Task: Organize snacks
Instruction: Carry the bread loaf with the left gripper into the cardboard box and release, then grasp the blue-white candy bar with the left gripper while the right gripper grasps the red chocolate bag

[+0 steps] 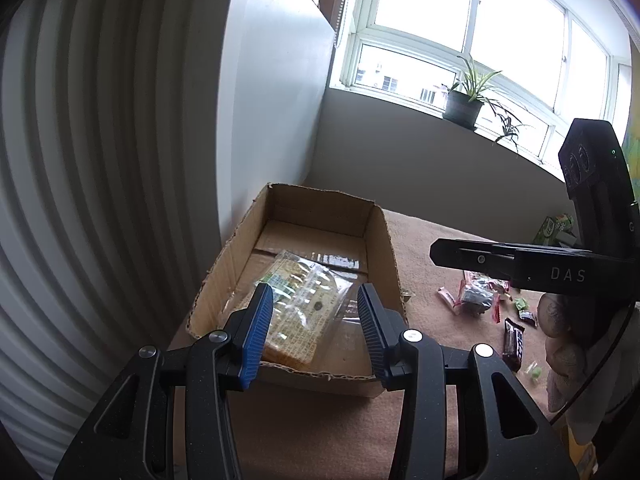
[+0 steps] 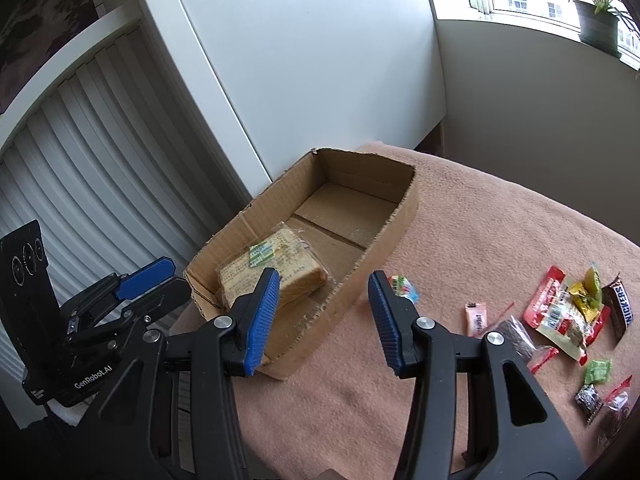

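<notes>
A low cardboard box (image 1: pixel 384 240) (image 2: pixel 404 216) stands on the pink cloth. A clear-wrapped yellow biscuit pack (image 1: pixel 296 312) (image 2: pixel 276 276) lies in its near end. My left gripper (image 1: pixel 316 312) is open above that near end, its blue pads either side of the pack and apart from it; it also shows at the left of the right wrist view (image 2: pixel 144 280). My right gripper (image 2: pixel 324 308) is open and empty above the box's near right wall. Several loose snacks lie on the cloth to the right: a Snickers bar (image 2: pixel 620 304) (image 1: pixel 514 344), a red-and-white packet (image 2: pixel 560 316), and a small pink sachet (image 2: pixel 476 318).
The cloth-covered table (image 2: pixel 500 232) ends near the box's left side, where a white ribbed radiator (image 1: pixel 100 160) and a white panel (image 2: pixel 304 60) stand. A potted plant (image 1: pixel 464 104) sits on the windowsill. The right gripper's body (image 1: pixel 560 268) hangs over the snacks.
</notes>
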Available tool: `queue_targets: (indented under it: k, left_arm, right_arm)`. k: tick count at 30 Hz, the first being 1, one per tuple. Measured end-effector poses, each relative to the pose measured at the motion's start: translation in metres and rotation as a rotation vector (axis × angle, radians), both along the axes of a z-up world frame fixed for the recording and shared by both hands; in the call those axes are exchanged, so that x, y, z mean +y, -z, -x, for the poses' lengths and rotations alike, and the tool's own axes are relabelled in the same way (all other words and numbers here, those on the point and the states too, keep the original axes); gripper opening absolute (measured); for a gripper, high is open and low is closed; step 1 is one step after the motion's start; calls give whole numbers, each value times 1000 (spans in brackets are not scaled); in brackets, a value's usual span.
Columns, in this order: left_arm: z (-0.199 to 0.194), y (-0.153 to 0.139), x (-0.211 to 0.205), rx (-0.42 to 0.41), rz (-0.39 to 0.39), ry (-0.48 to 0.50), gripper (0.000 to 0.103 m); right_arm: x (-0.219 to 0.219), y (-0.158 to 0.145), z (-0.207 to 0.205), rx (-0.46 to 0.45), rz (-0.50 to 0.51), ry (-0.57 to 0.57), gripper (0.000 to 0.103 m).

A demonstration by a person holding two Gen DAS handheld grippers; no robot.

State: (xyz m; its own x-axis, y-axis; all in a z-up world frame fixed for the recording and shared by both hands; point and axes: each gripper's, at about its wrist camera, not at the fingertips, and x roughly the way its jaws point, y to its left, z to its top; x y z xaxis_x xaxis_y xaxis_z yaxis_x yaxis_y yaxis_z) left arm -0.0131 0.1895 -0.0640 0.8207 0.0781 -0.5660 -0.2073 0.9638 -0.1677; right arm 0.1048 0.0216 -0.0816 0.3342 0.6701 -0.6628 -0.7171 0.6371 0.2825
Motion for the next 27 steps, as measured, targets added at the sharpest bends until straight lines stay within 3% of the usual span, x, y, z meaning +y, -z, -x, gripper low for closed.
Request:
queue_targets:
  k: [4,7,9,15,20,27]
  left_arm:
    - [-5,-3,-16,-2,5,41,44]
    - [-8,-4,-34,-1,-1,82,56]
    - [-11,-4,-46,-1,-3,111,57]
    - [-25,1,-85,21,-3,212,58]
    - [-37,14,-127,68,-12,320,64]
    - [-64,39,-180,156,-11,448,64]
  right_arm:
    - [-38,-6,-1,-19,1,43,62]
    - [-67,-7,-3,-54,36,94,67]
    - [-87,-7,-4,-64,52,123,74]
    - [-152,5,-11,-91,158,229,75]
    - [-210,28,-21,-47,236,327,75]
    - [-251,62,-33,-3,331,372,75]
